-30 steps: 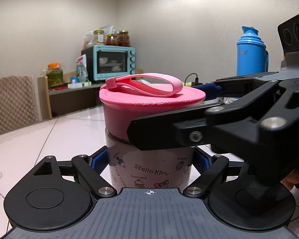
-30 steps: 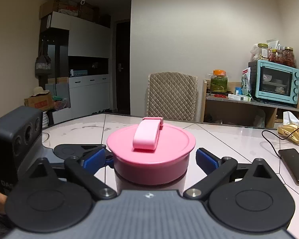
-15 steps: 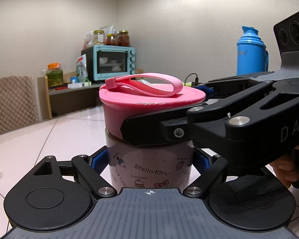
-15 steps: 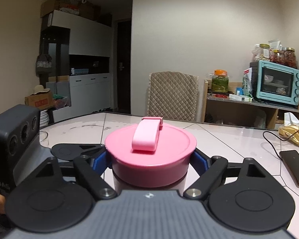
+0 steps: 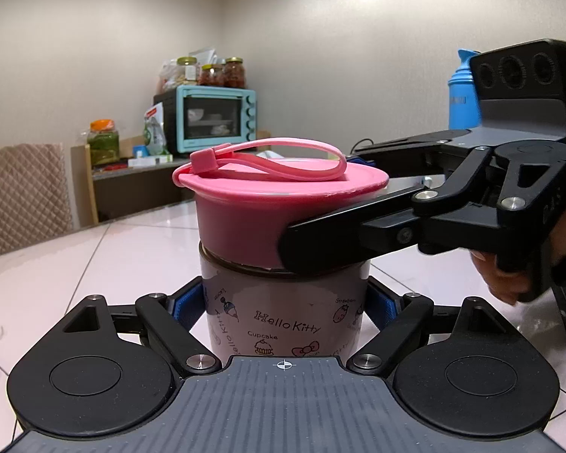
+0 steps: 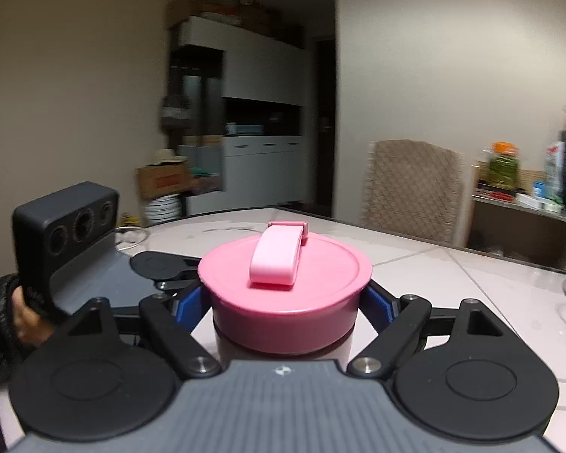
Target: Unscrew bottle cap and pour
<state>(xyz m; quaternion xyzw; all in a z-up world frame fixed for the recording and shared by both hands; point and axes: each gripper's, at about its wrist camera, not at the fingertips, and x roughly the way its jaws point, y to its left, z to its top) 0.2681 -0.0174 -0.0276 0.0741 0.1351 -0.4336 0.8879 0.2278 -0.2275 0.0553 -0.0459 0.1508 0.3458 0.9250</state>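
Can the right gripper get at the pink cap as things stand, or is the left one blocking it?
Likely yes: the right gripper already clamps the pink cap, while the left gripper holds the bottle lower down, clear of the cap.

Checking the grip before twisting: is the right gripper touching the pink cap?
Touching. The right wrist view shows the right gripper with both blue pads pressed against the pink cap.

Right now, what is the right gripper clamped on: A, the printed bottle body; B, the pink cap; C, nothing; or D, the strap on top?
B: the right gripper's blue pads press both sides of the pink cap, while the left gripper holds the bottle below.
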